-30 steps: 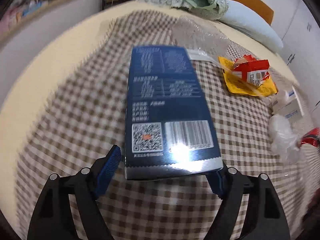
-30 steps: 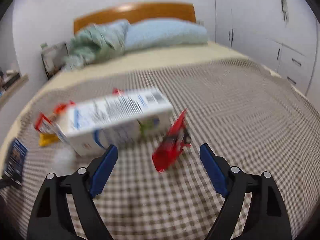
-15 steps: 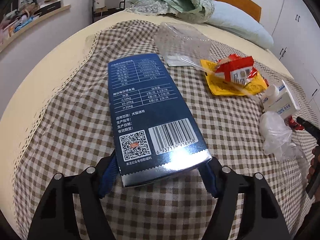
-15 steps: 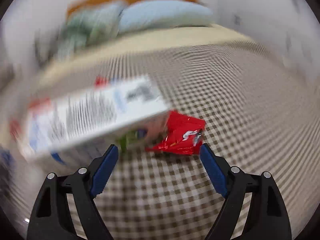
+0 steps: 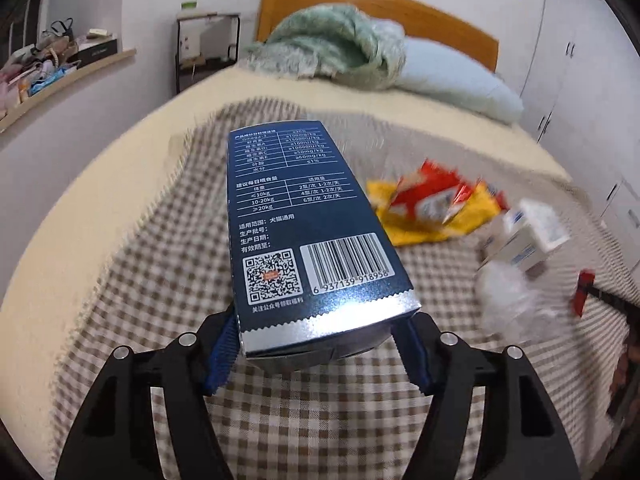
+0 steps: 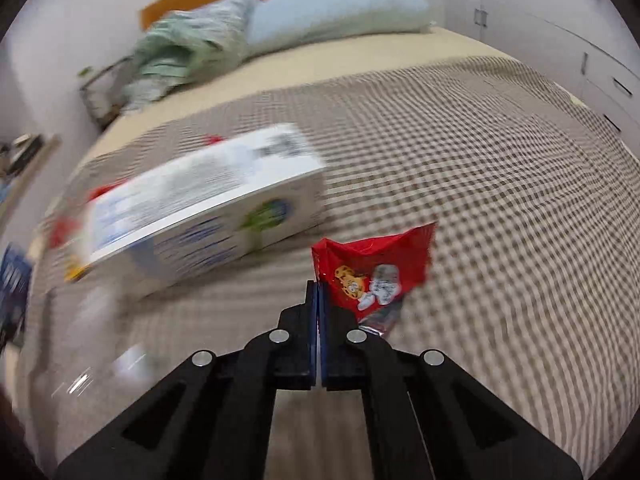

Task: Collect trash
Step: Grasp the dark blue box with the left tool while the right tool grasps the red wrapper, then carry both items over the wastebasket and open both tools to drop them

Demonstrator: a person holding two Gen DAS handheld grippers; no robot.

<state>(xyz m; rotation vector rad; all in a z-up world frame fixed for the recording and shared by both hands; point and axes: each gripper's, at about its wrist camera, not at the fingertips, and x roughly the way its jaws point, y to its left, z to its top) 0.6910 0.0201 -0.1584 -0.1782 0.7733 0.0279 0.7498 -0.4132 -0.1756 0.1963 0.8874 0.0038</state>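
Trash is in both grips: blue box point(image 5: 308, 236), long axis running away from the left gripper point(image 5: 320, 350), clamped at its near end; right gripper point(image 6: 319, 300) pinches the red wrapper's point(image 6: 374, 272) left edge above the checked blanket point(image 6: 500, 168).

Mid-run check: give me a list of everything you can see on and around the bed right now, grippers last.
Dark blue box: one, navy with white print, clamped in the left gripper, raised over the blanket.
Red wrapper: one, red, pinched at its edge by the right gripper.
White carton: one, white and blue, lying on the blanket, blurred.
Red-and-white packet: one, on a yellow wrapper, mid-blanket.
Clear plastic bag: one, transparent, beside the carton.
Checked blanket: one, brown and white, over the bed.
Pillow: one, pale blue, at the headboard.
Green throw: one, bunched by the pillow.
Left gripper: black, blue pads.
Right gripper: black, jaws together.
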